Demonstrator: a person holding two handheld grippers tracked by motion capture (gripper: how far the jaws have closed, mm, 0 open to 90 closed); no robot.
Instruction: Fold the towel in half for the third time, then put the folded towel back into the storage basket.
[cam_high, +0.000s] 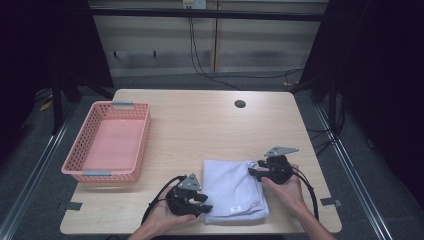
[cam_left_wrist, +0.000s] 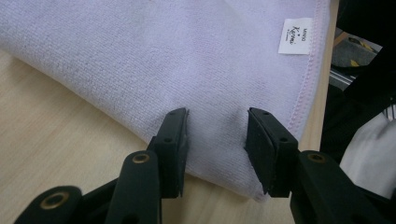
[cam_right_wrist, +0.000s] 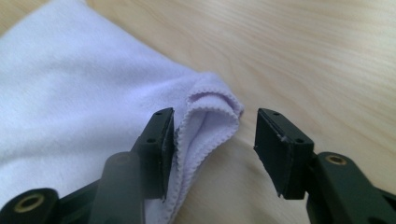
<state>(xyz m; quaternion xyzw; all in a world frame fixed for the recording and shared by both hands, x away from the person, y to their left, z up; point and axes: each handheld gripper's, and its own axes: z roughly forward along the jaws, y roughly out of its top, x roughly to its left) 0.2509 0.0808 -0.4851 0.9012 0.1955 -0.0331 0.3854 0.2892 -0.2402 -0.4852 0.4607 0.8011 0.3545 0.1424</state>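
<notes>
A folded pale lilac towel (cam_high: 232, 190) lies near the table's front edge, with a small white label (cam_high: 235, 208) at its near corner. My left gripper (cam_high: 202, 201) is at the towel's near left corner. In the left gripper view its jaws (cam_left_wrist: 217, 126) stand apart over the towel (cam_left_wrist: 187, 56) close to the hemmed edge, and the label (cam_left_wrist: 295, 36) sits farther off. My right gripper (cam_high: 253, 173) is at the far right corner. In the right gripper view it (cam_right_wrist: 215, 126) straddles the towel's folded corner (cam_right_wrist: 210, 112): one pad touches the layers, the other stands clear. Both are open.
A pink plastic basket (cam_high: 80, 172) stands at the table's left side. A round cable hole (cam_high: 240, 104) sits near the far edge. The towel's near edge lies close to the table's front edge (cam_high: 200, 232). Bare wood (cam_high: 200, 130) stretches behind the towel.
</notes>
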